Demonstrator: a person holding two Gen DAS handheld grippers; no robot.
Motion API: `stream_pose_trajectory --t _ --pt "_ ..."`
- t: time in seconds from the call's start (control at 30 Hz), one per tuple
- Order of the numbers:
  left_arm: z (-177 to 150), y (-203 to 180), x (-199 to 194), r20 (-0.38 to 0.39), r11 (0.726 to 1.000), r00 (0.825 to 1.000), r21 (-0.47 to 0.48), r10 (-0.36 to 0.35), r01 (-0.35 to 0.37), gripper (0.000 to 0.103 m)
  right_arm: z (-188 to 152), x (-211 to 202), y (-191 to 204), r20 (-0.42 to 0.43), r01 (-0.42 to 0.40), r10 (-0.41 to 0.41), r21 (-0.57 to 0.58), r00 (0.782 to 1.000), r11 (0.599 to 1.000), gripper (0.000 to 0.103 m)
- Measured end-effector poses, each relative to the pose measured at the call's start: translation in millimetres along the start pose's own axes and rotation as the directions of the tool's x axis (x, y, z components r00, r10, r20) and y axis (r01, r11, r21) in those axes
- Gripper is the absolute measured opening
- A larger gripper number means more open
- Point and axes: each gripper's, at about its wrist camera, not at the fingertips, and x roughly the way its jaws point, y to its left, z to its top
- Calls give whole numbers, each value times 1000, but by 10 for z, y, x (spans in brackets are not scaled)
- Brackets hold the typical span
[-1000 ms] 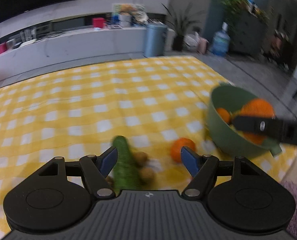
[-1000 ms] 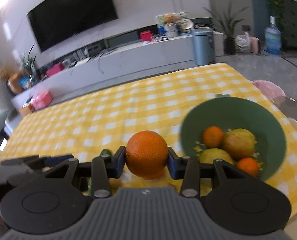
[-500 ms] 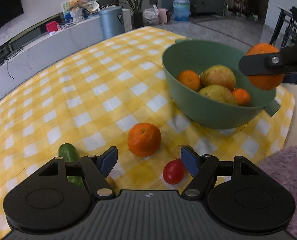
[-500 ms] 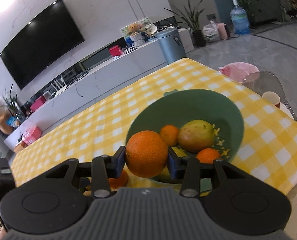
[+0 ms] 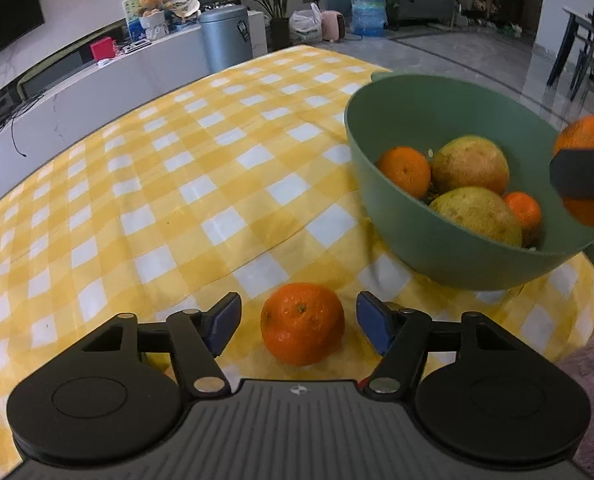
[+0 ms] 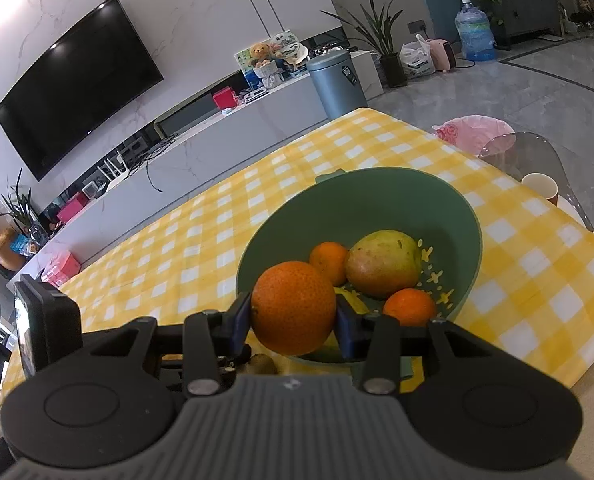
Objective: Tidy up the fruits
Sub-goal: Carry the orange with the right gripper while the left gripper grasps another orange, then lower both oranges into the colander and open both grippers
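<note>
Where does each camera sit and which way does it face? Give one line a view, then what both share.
Left wrist: on the left hand-held gripper, aimed down at an orange on the cloth between its closing jaws, not yet gripped.
Right wrist: on the right hand-held gripper, facing the green bowl, its jaws clamping a held orange.
Shared: the bowl, its fruit, the checked cloth.

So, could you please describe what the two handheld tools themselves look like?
Both match: the left tool and right tool each have a grey ribbed body with a small round emblem, two black round discs, black linkage arms with silver pivot pins, and blue pads on the fingers. No cables or sleeves show.
</note>
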Motion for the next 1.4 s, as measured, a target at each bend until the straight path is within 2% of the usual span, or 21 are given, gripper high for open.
stream_pose_trajectory --t 0.07,0.13,0.17,0.27,0.43,0.6,0.73,0.9,1.07,1.2,1.27,1.4 --pt "-15 -8 73 -35 1000 999 7 3 -3 66 -1 -1 -7 1 1 -1 5 1000 1000 40" --pt "-34 -4 89 -29 1000 1000 1 -5 5 59 -1 1 -5 0 1 -1 4 1000 1000 40" --pt "-38 -2 79 -28 1000 999 -1 -25 25 52 -2 3 -5 -1 0 0 3 1000 1000 40" --pt "-58 -30 63 -19 1000 1000 0 -5 5 51 -2 4 -12 2 -1 1 5 1000 1000 40" --pt "-51 -54 -54 43 1000 999 14 2 -2 51 -3 -8 -52 14 7 -7 24 1000 1000 40" --pt "58 -23 -345 122 1000 992 -30 -5 8 51 29 -129 -202 78 40 -51 133 996 990 40" --pt "159 -38 -581 176 997 983 -57 -43 54 51 40 -276 -344 146 123 -156 215 977 969 40" --pt "323 -121 -742 231 989 966 -59 -119 136 51 39 -380 -469 212 87 -150 280 966 956 40" --pt "541 -218 -583 201 976 962 -80 -185 204 51 32 -436 -570 238 99 -181 317 954 943 40" --pt "735 -255 -249 136 959 960 -111 -243 259 51 32 -393 -640 220 101 -181 333 959 938 40" --pt "814 -277 -113 91 956 964 -134 -249 260 51 32 -363 -644 210 102 -180 334 961 937 40" --pt "867 -320 -56 90 967 972 -114 -218 228 52 35 -335 -648 206 91 -165 327 964 940 40"
